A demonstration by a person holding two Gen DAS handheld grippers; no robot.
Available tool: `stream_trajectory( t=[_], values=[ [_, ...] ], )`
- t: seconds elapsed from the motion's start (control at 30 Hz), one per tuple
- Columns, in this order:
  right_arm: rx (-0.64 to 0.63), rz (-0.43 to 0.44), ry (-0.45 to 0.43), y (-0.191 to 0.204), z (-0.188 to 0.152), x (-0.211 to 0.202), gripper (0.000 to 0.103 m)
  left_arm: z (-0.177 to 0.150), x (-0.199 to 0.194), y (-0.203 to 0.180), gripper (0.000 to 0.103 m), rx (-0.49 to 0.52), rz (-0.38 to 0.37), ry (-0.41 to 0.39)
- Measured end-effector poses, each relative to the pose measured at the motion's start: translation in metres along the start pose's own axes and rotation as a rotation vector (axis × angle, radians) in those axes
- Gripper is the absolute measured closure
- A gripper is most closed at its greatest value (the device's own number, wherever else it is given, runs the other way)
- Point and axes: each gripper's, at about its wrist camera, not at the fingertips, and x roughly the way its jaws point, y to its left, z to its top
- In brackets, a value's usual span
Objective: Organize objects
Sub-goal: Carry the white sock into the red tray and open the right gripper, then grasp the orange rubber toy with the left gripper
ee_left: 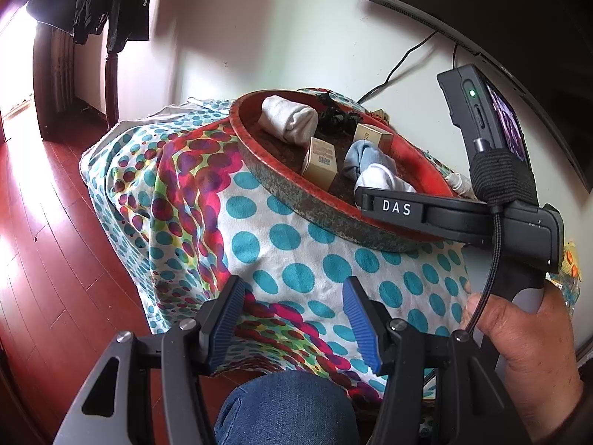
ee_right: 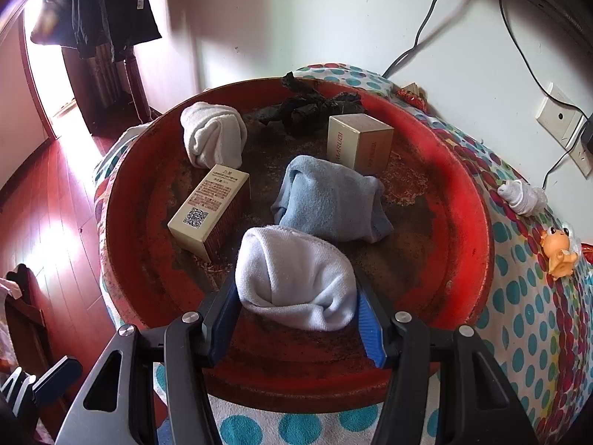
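A round red tray sits on a dotted cloth. My right gripper is shut on a rolled white sock, low over the tray's near side, with a blue pad pressing on each end. Behind it lie a blue rolled sock, a beige box with a QR code, a cream box marked MARUBI, another white sock roll and a black crumpled bundle. My left gripper stands open over the cloth in front of the tray, holding nothing.
A small white sock and an orange toy lie on the cloth right of the tray. Cables and a wall socket are behind. A person's knee in jeans and a hand are near; red wood floor lies left.
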Motion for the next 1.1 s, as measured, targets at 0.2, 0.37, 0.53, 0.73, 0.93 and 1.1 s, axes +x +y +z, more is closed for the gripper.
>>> stream_trajectory(
  t=[0.2, 0.37, 0.53, 0.73, 0.93, 1.1],
  values=[
    [0.018, 0.025, -0.082, -0.01, 0.003, -0.021, 0.02, 0.0, -0.001, -0.001, 0.046, 0.005, -0.009, -0.01],
    [0.068, -0.025, -0.24, -0.058, 0.007, -0.073, 0.002, -0.001, -0.004, -0.01, 0.046, 0.029, -0.046, -0.022],
    [0.233, -0.248, -0.221, -0.169, -0.017, -0.081, 0.001, -0.008, -0.013, -0.039, 0.046, 0.169, -0.109, -0.057],
    [0.511, -0.513, -0.127, -0.323, -0.095, -0.072, 0.0, -0.02, -0.019, -0.079, 0.046, 0.35, -0.163, -0.097],
    [0.715, -0.549, -0.127, -0.41, -0.155, -0.087, 0.0, -0.015, 0.002, -0.125, 0.046, 0.444, -0.203, -0.035],
    [0.839, -0.475, -0.185, -0.431, -0.179, -0.097, 0.0, 0.01, 0.018, -0.196, 0.046, 0.517, -0.254, -0.053]
  ],
)
